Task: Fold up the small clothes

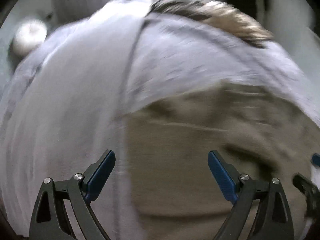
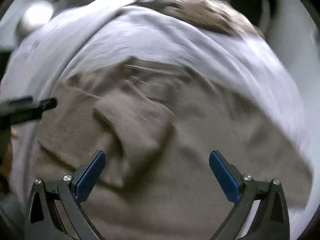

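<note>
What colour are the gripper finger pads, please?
Blue pads on dark grey fingers, clearest in the right wrist view.

Everything's smeared with motion blur here. The tan cloth [image 1: 200, 150] is a soft mass in the left view, its folds only streaks, and its lower edge runs behind the tool arms and off the bottom. In the right view the cloth [image 2: 180, 150] blurs the same way, so I can't tell what garment it is. The pale sheet [image 1: 70, 100] underneath runs out of frame on the left. That patterned heap [image 1: 210, 14] at the back is too blurred to name. A round white thing [image 1: 30, 38] far left, unreadable. The right tool [image 1: 312, 180] just pokes in, cut by the edge.
</note>
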